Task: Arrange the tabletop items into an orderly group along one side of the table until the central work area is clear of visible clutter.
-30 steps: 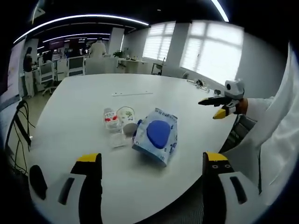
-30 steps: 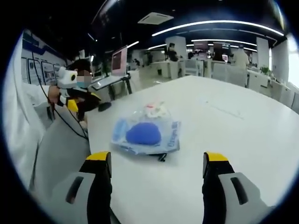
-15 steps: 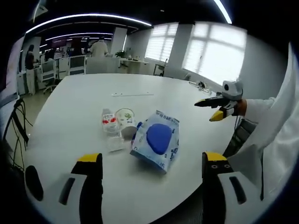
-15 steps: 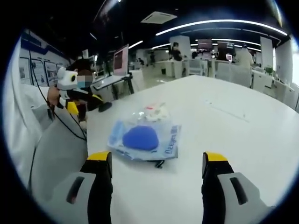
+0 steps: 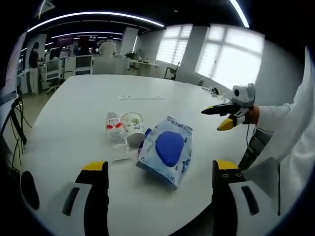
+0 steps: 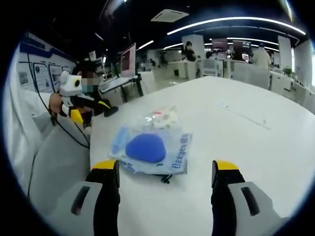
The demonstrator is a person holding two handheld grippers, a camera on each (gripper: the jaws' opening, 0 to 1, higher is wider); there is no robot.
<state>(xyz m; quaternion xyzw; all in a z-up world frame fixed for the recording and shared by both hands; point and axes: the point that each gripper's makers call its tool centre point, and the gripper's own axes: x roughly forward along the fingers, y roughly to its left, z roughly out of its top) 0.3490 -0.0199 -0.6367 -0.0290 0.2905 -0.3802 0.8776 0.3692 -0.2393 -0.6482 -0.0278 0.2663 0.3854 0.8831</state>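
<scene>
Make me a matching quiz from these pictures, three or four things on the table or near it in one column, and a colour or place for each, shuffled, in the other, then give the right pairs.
Things:
1. plastic bag
2. small bottle
3. cup
4. right tongs

Descriptions:
A. red label, left of the cup in the left gripper view
B. held above the table edge, apart from the items
C. clear with a blue oval showing through, nearest the table edge
D. white, between the bottle and the bag

Pairs: 1-C, 2-A, 3-D, 4-B
</scene>
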